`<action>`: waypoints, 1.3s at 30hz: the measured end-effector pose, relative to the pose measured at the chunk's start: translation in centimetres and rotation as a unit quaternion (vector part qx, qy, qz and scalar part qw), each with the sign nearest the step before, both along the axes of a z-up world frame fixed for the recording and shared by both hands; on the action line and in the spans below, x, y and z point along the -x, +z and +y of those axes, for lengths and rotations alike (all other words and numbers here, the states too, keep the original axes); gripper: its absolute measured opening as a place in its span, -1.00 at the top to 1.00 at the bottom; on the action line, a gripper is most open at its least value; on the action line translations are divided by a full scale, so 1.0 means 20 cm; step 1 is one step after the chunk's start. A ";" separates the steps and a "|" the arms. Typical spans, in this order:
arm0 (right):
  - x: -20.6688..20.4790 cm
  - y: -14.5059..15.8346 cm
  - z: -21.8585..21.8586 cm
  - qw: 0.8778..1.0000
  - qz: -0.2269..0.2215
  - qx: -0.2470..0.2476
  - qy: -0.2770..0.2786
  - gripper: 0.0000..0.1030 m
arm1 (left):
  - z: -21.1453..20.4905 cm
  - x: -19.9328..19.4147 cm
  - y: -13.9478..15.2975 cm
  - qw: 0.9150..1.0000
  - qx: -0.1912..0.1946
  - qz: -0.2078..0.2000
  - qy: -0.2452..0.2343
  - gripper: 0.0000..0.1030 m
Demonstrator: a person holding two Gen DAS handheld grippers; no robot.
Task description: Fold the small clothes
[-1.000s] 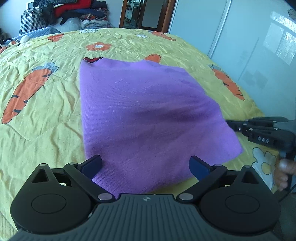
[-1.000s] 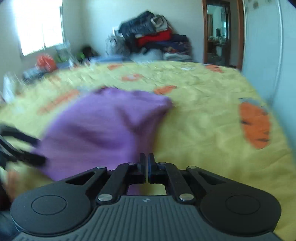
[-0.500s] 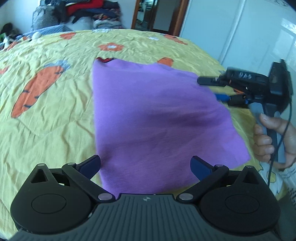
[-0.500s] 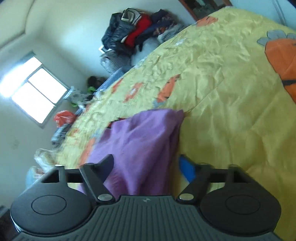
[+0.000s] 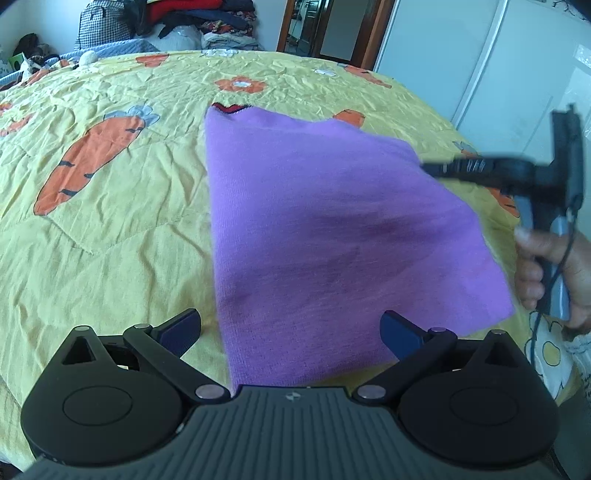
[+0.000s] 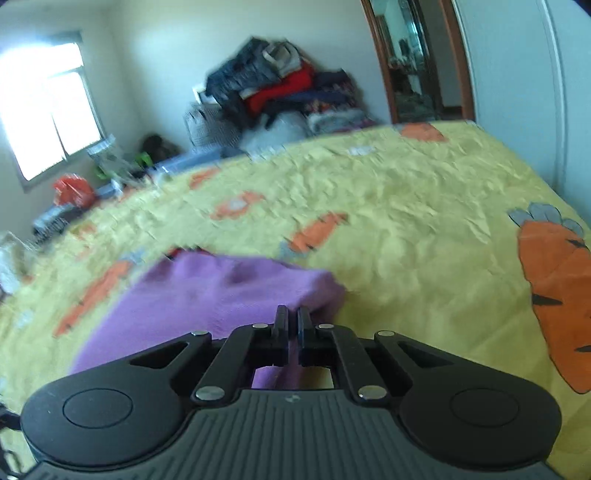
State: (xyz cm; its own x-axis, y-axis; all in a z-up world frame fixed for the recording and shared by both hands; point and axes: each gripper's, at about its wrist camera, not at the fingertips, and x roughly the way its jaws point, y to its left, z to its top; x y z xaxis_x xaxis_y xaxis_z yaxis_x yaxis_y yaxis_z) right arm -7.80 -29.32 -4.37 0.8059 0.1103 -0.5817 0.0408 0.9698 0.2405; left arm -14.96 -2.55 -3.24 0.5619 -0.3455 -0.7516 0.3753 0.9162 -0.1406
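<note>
A purple garment [image 5: 332, 221] lies flat, folded into a rough rectangle, on the yellow carrot-print bedsheet [image 5: 110, 240]. My left gripper [image 5: 290, 325] hovers open over the garment's near edge, and its blue pads touch nothing. My right gripper [image 5: 428, 169], held by a hand [image 5: 554, 266], reaches in from the right to the garment's far right corner. In the right wrist view the right gripper [image 6: 291, 314] is shut on the edge of the purple garment [image 6: 221, 295]. Purple cloth shows right under its fingers.
A pile of clothes and bags [image 6: 280, 88] sits beyond the bed's far end. A doorway [image 5: 314, 29] and white wardrobe doors [image 5: 480, 74] stand to the right. A window [image 6: 48, 110] and clutter line the left wall. Wrinkled sheet [image 6: 424, 240] stretches right of the garment.
My right gripper moved from the garment's near right corner along its right side to the far corner, opened on the way, and has shut on the edge. My left gripper stayed open in place.
</note>
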 end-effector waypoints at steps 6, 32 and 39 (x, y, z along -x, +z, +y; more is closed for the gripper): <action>0.15 0.01 -0.02 0.999 0.009 0.033 -0.021 0.33 | 0.02 0.03 -0.02 1.000 -0.009 -0.003 0.012 -0.98; 0.92 -0.13 0.60 0.994 0.011 0.111 -0.014 -1.00 | -0.04 0.39 -0.10 0.990 -0.064 -0.056 0.115 -1.00; 0.88 -0.11 0.62 0.994 0.020 0.109 0.002 -1.00 | -0.04 0.38 -0.09 0.990 -0.054 -0.058 0.120 -1.00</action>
State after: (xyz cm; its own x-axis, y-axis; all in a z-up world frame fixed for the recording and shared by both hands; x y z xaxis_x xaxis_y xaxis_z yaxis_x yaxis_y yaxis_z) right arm -25.32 -16.97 -6.65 0.7809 -0.0189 -0.6243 0.0417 0.9989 0.0219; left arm -22.47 -3.30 -5.11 0.7023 -0.1133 -0.7028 0.1534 0.9882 -0.0061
